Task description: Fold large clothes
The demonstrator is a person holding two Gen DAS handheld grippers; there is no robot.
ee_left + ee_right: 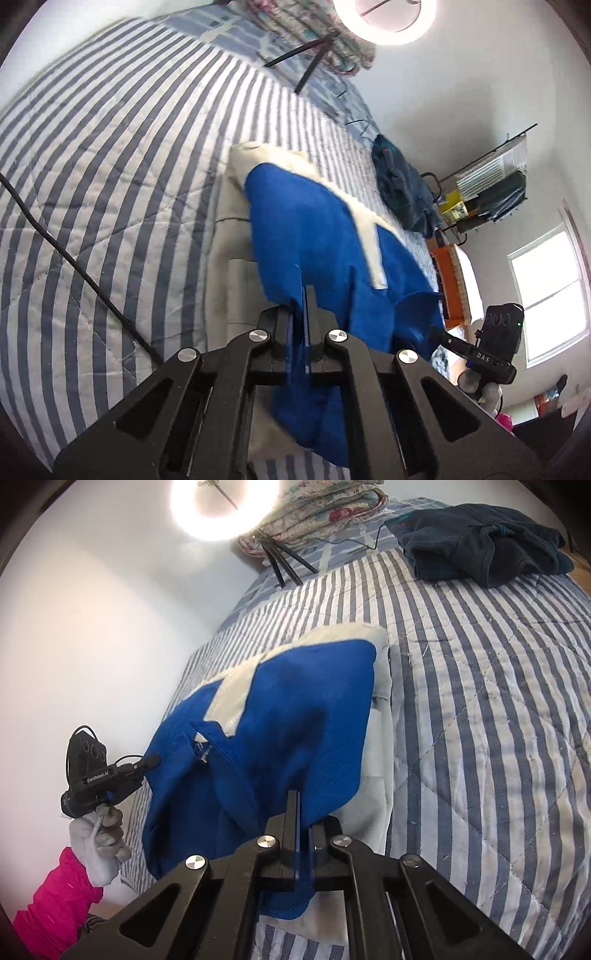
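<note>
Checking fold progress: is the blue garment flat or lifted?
Lifted: both grippers, left and right, pinch the blue garment, its near edge raised.

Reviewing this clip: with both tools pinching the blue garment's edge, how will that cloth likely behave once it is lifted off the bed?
The blue garment is probably floppy: it already sags in folds between the left tool and the right tool. It looks light, since thin pinches raise its edge. The beige part under it may drag along the bed.

Blue-white garment (314,236); blue-white striped quilt (110,166).
</note>
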